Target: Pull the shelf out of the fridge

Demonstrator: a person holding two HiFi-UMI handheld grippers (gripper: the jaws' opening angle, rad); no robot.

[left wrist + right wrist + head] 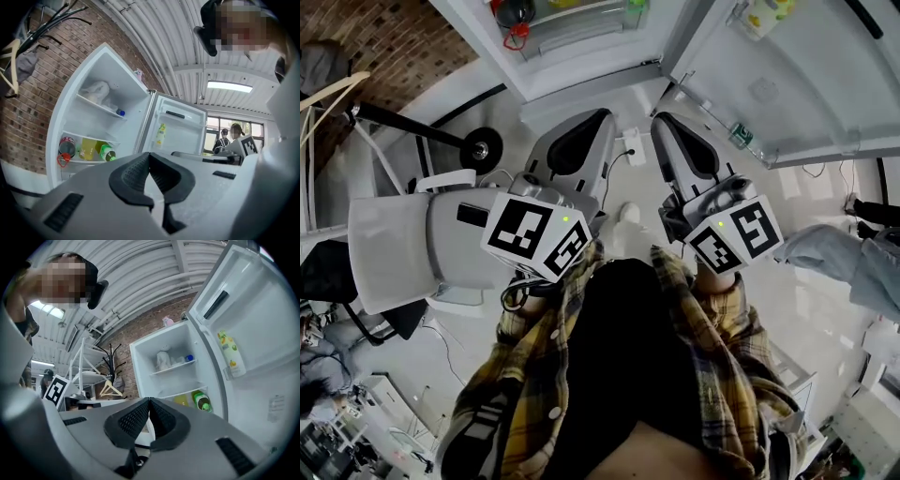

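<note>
The white fridge (574, 45) stands open ahead of me, its door (797, 80) swung out to the right. In the left gripper view I see an upper shelf (101, 107) with a white bag on it and a lower shelf (89, 138) above several bottles (87, 150). The right gripper view shows the same two shelves (174, 367). My left gripper (604, 115) (150, 155) and right gripper (662, 118) (150, 401) point level at the fridge, side by side and well short of it. Both are shut with nothing between the pads.
A yellow bottle (230, 355) sits in the door rack. A white chair (394, 248) and a black wheeled stand (480, 148) are at my left. A power strip (633, 145) lies on the floor by the fridge. A coat rack (110, 366) stands against the brick wall.
</note>
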